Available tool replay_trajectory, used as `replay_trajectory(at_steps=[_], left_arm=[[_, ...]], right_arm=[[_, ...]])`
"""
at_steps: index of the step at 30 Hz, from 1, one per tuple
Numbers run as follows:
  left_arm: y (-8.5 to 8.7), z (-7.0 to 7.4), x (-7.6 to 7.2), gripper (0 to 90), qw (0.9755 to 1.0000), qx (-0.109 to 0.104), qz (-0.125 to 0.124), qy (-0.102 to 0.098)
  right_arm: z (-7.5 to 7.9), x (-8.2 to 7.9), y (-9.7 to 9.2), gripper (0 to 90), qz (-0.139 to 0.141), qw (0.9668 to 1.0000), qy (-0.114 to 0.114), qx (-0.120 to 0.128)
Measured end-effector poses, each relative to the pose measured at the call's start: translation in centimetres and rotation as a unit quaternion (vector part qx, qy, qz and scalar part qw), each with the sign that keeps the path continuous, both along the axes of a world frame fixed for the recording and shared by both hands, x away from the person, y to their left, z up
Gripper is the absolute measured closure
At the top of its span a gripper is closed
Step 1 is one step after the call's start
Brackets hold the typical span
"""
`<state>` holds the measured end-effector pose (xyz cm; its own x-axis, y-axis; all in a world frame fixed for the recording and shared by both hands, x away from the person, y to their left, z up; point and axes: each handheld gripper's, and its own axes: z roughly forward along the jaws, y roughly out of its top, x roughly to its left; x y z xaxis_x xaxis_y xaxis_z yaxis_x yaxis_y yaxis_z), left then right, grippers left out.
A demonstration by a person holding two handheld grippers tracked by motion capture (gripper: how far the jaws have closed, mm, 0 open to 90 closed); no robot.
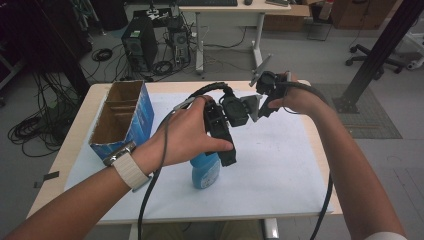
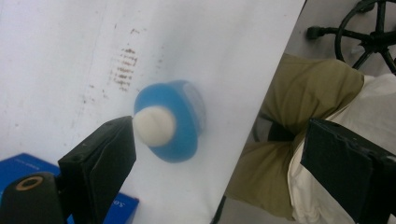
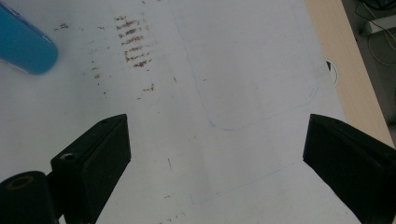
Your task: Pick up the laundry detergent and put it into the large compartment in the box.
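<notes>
A blue bottle (image 1: 206, 172) with a white cap (image 2: 154, 126) stands upright on the white sheet (image 1: 280, 160) near the table's front. My left gripper (image 1: 225, 145) hangs right over it, open, and in the left gripper view (image 2: 224, 158) one jaw sits beside the cap while the other is far off. My right gripper (image 1: 265, 97) is held up at the back right. Its jaws (image 3: 215, 154) stand open over bare sheet, with the bottle (image 3: 23, 46) off in the upper left corner.
An open blue cardboard box (image 1: 122, 117) stands at the table's left, a corner of the box (image 2: 18, 163) showing beside my left jaw. Brown smudges (image 3: 135, 46) and pencil outlines mark the sheet. Beyond the table are a computer tower (image 1: 140, 42) and cables.
</notes>
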<state>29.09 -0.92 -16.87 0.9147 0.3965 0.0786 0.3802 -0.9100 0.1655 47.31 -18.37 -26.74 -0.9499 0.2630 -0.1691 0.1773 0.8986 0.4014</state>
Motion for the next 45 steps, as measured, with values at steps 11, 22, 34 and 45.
replay_trajectory(at_steps=[11, 22, 34, 45], left_arm=[[0.7, 0.3, 0.8, 10.3, 0.9979, 0.0, 0.065, 0.001], [1.0, 0.2, 1.4, 10.3, 0.9945, 0.004, 0.105, 0.007], [1.3, 0.4, 1.8, 9.9, 0.991, 0.002, 0.134, 0.003], [1.7, -0.1, 2.3, 9.5, 0.9858, 0.008, 0.168, 0.004]], right_arm=[[0.1, -0.1, -0.1, 7.8, -0.001, 1.0, -0.001, 0.0], [0.1, -0.2, -0.1, 7.8, 0.0, 1.0, -0.002, -0.004], [0.3, -0.2, -0.4, 7.9, -0.003, 1.0, -0.005, -0.002], [0.2, -0.2, -0.2, 7.8, -0.001, 1.0, -0.004, -0.003]])
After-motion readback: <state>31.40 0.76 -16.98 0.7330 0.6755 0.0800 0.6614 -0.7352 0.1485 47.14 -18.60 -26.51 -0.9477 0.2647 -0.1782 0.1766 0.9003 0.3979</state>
